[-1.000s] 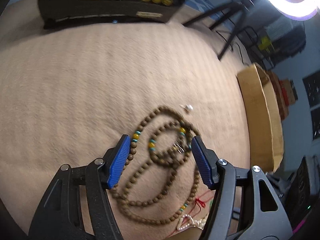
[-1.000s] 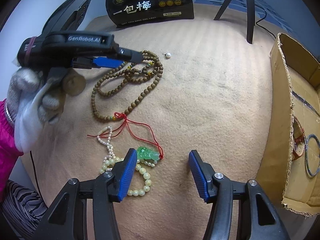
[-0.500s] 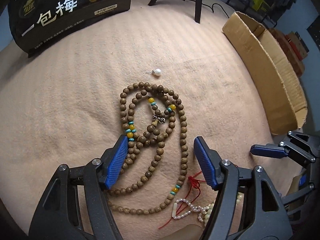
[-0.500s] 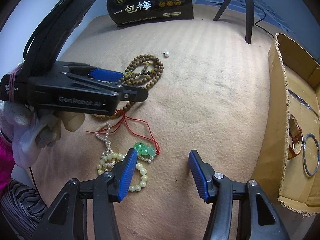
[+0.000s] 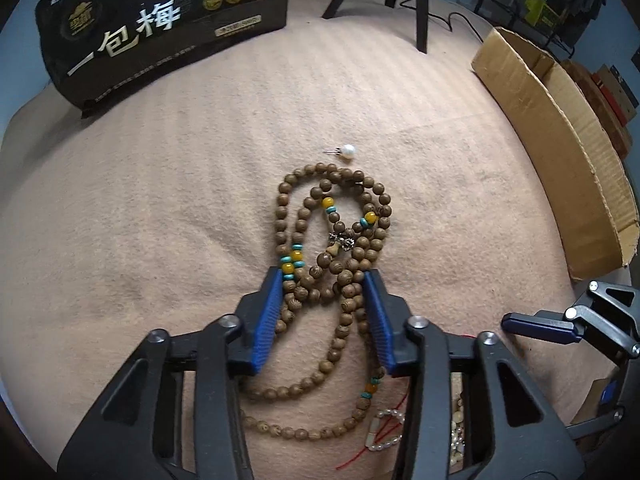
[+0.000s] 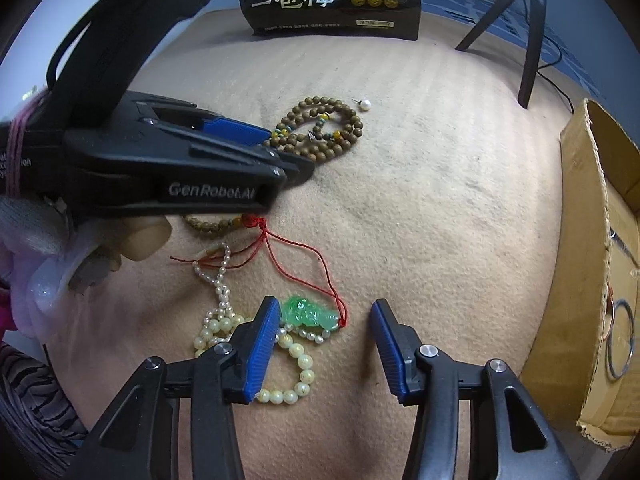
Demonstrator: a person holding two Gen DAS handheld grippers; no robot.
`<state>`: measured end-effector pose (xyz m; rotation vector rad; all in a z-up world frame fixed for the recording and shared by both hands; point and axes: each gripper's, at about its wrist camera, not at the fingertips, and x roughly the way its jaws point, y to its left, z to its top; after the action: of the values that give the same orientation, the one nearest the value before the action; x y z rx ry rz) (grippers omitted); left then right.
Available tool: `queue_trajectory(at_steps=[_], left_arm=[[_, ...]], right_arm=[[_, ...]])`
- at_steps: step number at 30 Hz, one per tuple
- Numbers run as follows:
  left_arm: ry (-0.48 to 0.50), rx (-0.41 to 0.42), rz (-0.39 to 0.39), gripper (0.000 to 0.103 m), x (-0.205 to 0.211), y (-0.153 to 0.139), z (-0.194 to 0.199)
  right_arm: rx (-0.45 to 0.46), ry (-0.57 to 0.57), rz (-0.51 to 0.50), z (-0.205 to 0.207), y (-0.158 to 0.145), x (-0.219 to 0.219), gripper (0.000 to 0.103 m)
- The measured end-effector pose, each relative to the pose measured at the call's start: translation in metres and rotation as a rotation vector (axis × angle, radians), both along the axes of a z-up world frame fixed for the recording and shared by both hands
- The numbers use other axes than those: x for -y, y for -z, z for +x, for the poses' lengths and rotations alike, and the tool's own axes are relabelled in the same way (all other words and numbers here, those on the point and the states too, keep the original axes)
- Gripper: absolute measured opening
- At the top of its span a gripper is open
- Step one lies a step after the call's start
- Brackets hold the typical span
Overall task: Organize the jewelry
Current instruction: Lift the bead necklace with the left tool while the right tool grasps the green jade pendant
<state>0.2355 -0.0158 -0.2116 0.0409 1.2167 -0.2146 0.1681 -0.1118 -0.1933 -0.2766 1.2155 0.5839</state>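
Note:
A long wooden bead necklace (image 5: pixel 340 240) with yellow and turquoise beads lies coiled on the beige cloth; it also shows in the right wrist view (image 6: pixel 320 132). My left gripper (image 5: pixel 326 280) is low over it, its blue jaws partly closed with several strands between them and touching the pads. A pearl stud (image 5: pixel 347 150) lies just beyond the coil. My right gripper (image 6: pixel 324 312) is open and empty over the cloth. A green jade pendant (image 6: pixel 306 313) on a red cord lies beside its left finger (image 6: pixel 262 344), with a cream bead bracelet (image 6: pixel 288 376) and a small pearl strand (image 6: pixel 220 288).
An open cardboard box (image 6: pixel 588 280) stands at the right and holds metal bangles (image 6: pixel 619 344); its wall also shows in the left wrist view (image 5: pixel 560 152). A black packet (image 5: pixel 160 28) lies at the back. Tripod legs (image 5: pixel 420 4) stand behind the cloth.
My left gripper has swung round, come down onto the wooden necklace, and its jaws have narrowed around the strands. My right gripper has stayed open in place.

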Motion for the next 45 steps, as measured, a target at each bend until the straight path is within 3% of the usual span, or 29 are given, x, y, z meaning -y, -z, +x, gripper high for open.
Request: queue_trajectory(at_steps=[6,10,17,30,39,45], left_arm=[[-0.017,0.005,-0.007,0.023,-0.010,-0.002,0.002],[-0.017,0.005,-0.018,0.020,-0.018,-0.003,-0.001],[-0.035,0.004,-0.041,0.012,-0.025,-0.005,-0.004],[-0.110,0.003,-0.155,0.011,-0.055,-0.024,-0.012],[-0.135,0.083,-0.272,0.009,-0.066,-0.072,-0.025],[-0.130,0.135,-0.292,0.009,-0.061,-0.096,-0.030]], right_arm=[[0.015,-0.004,-0.041,0.004,0.004,-0.011,0.048],[0.029,-0.012,-0.071,0.005,0.005,-0.010,0.033],[0.026,0.003,-0.047,0.005,0.003,-0.001,0.032],[0.094,0.079,0.033,0.012,-0.033,0.021,0.032],[0.179,0.116,0.079,0.010,-0.067,0.031,0.032],[0.240,0.143,0.098,0.009,-0.089,0.044,0.032]])
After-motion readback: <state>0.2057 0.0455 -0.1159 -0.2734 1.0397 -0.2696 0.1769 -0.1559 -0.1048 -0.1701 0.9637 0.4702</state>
